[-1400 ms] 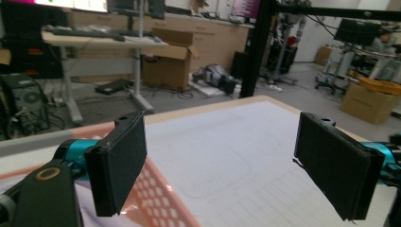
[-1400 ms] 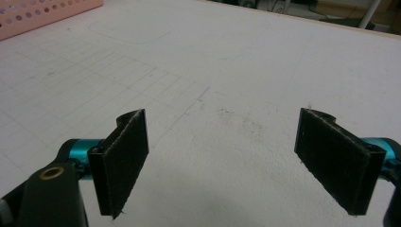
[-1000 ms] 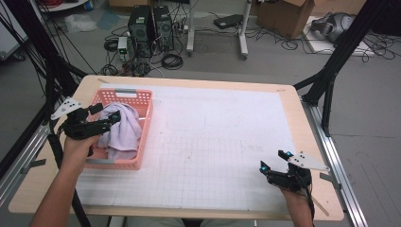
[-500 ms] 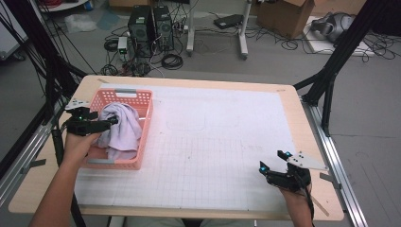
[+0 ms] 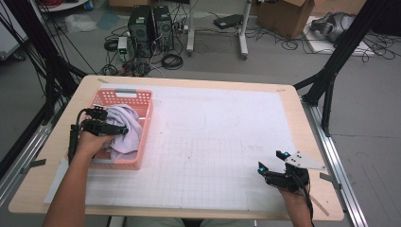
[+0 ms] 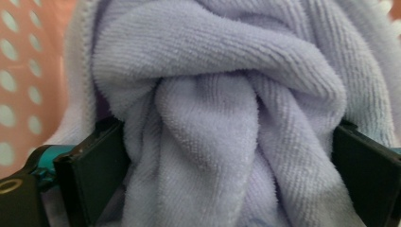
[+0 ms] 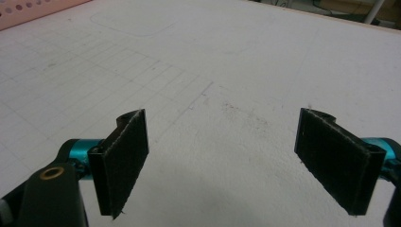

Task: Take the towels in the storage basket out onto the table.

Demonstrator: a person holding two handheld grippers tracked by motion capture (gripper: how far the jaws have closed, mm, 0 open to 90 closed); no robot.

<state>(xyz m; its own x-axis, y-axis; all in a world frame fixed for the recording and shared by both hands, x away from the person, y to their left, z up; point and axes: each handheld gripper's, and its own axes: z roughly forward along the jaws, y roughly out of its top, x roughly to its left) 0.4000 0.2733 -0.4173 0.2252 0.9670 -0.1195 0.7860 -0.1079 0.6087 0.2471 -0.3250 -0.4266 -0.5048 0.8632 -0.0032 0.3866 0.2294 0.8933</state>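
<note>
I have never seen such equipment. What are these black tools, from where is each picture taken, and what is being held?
A person holds a two-jaw hand tool in each hand. The high view looks down on the table from above. Each gripper view comes from a camera riding on that tool. The left gripper reaches into a pink plastic basket; its jaws stand wide around a bunched lavender towel, with the cloth between them. The right gripper is open, holds nothing, and sits near the table's right front corner above a white gridded mat.
</note>
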